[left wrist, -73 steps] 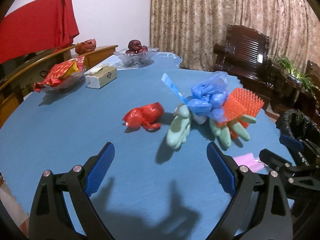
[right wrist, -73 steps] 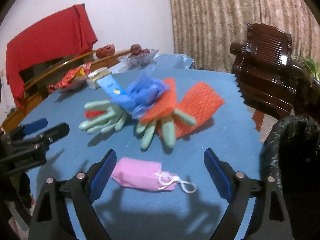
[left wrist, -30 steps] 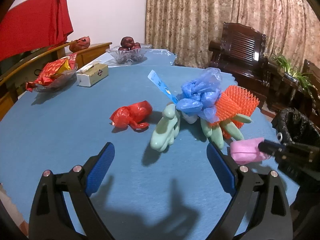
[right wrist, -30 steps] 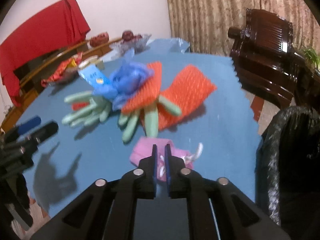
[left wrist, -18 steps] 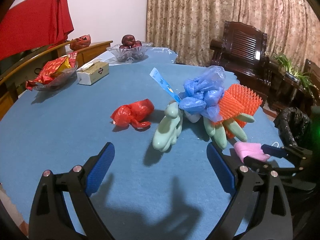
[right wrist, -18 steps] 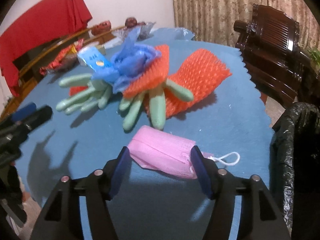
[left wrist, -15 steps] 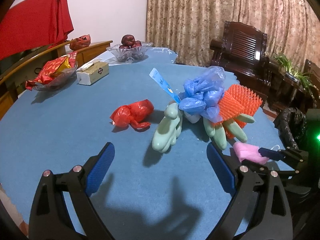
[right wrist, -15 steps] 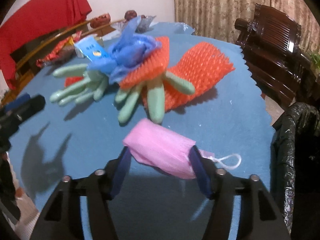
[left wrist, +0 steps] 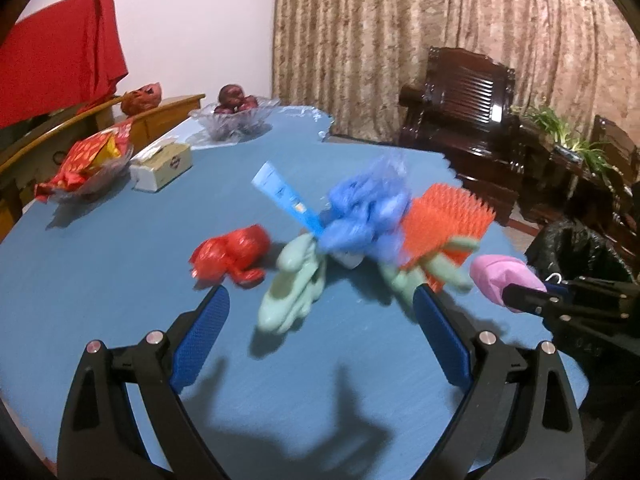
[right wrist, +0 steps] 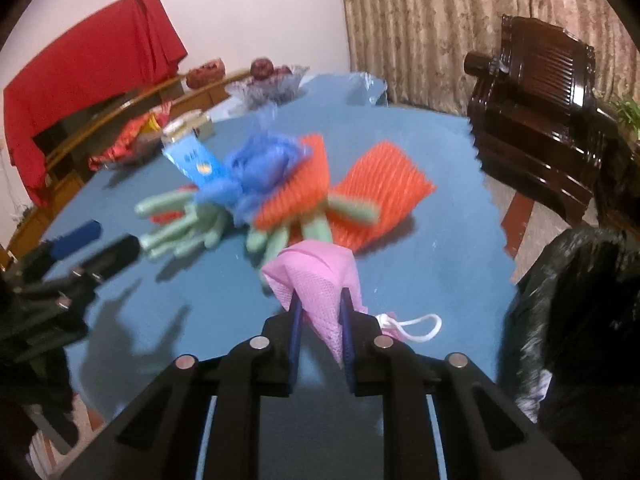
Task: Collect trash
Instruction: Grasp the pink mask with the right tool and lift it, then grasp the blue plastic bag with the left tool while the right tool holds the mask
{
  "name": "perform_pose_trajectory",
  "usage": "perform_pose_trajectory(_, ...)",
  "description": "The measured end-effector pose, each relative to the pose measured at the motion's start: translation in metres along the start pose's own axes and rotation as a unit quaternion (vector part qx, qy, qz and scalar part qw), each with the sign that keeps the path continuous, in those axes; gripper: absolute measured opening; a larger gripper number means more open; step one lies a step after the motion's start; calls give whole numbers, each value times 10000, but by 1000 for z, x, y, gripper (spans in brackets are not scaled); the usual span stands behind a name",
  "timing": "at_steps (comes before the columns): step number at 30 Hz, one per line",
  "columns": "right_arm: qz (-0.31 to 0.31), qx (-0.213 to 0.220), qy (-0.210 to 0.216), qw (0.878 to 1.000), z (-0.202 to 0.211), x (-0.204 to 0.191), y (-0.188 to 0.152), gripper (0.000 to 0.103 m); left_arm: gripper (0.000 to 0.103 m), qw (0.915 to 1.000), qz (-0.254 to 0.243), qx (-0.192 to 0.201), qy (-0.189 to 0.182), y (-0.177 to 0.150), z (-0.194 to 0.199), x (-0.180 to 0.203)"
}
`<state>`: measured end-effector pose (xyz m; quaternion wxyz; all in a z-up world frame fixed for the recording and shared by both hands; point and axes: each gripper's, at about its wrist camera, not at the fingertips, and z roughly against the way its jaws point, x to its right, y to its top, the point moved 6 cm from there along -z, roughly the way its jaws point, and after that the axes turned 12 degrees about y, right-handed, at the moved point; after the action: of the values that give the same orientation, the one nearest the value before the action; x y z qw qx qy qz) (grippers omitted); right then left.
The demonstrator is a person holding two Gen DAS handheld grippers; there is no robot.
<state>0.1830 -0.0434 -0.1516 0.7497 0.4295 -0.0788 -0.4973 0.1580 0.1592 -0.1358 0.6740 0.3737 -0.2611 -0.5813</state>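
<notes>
Left wrist view: the left gripper (left wrist: 318,332) hangs with jaws wide apart and empty over the blue desk (left wrist: 100,280), near the red wrapper (left wrist: 230,256) and green gloves (left wrist: 294,284).

Right wrist view: the right gripper (right wrist: 320,320) has just closed and clamps the pink mask (right wrist: 320,280), lifted clear. Keep the pinch firm and carry it right, over the black trash bag (right wrist: 580,300), before releasing, minding the dangling ear loop (right wrist: 420,326)

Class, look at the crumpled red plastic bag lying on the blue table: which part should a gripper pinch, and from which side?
Pinch the red plastic bag across its bulging crumpled middle, coming from above: probably soft, it lies low on the table, apart from the green gloves.
</notes>
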Motion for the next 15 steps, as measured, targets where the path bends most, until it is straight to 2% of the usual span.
perform_pose_trajectory(6, 13, 219, -107, 9997, 20, 5, 14, 18, 89, 9998, 8, 125, -146, 15, -1, 18)
perform_pose_trajectory(8, -21, 287, -162, 9995, 19, 10, 20, 18, 83, 9997, -31, 117, -201, 19, -4, 26)
perform_pose_trajectory(15, -100, 431, -286, 9986, 12, 33, 37, 18, 80, 9994, -105, 236, -233, 37, -23, 49)
